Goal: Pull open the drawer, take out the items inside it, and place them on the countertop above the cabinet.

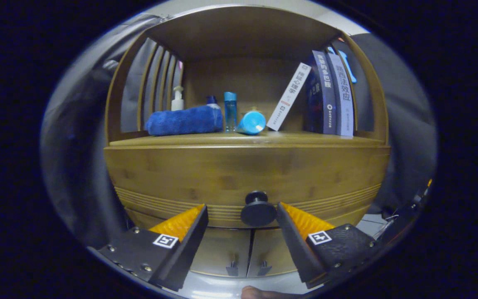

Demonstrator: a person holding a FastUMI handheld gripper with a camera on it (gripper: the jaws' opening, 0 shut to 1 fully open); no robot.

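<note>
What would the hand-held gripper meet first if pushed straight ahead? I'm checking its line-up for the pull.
Probably the black drawer knob, sitting between the open fingers of the hand-held gripper; behind it is the drawer front. Depth is unclear.

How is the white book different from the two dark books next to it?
The white book leans tilted; the dark books stand upright. It is white and slimmer; they are dark and thicker. All sit on the countertop. The hand-held gripper is open around the drawer knob.

Wooden cabinet (247,166) — smooth, matt grain; matt black drawer knob (258,209); fluffy blue towel (184,121); gripper (242,220) pads (179,224) — ribbed orange, spread apart.
</note>
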